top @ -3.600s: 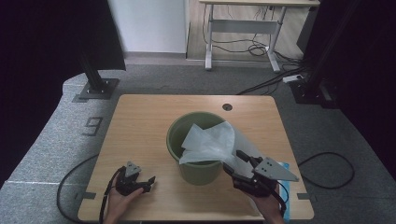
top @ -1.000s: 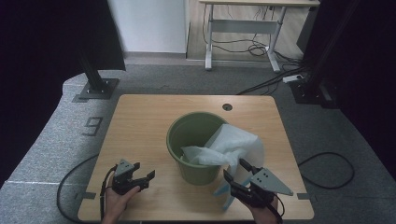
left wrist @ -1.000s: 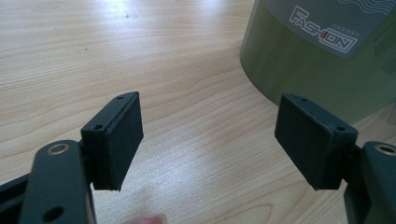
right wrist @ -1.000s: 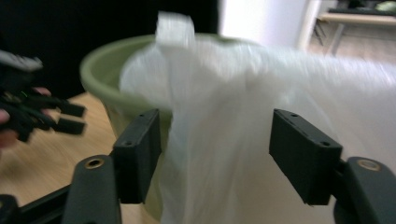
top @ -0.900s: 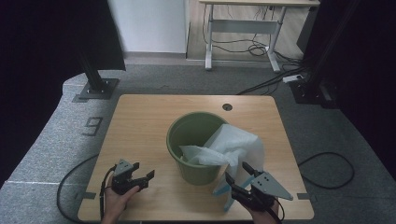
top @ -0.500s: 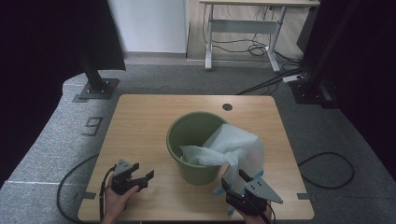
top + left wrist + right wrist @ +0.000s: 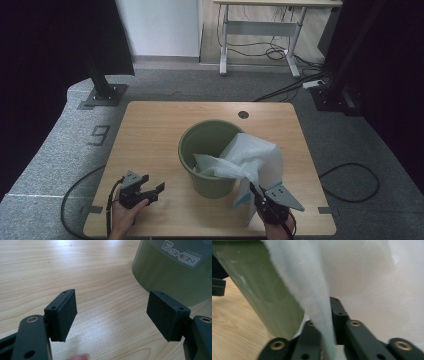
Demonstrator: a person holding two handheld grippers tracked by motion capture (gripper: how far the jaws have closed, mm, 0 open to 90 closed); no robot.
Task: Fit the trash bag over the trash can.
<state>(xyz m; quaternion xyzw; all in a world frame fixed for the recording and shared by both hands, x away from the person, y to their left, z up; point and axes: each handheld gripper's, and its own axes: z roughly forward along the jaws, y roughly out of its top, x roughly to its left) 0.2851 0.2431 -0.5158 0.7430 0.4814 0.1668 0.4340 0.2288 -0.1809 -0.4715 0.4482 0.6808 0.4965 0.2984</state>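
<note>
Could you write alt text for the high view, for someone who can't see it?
The right hand-held gripper is shut on a white plastic bag draped over the rim of a green bin on a wooden table. The left hand-held gripper rests open nearby.

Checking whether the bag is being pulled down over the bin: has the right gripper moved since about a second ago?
Yes. The right gripper has shifted toward the table's near edge, away from the green bin, its fingers having just closed on the white bag.
</note>
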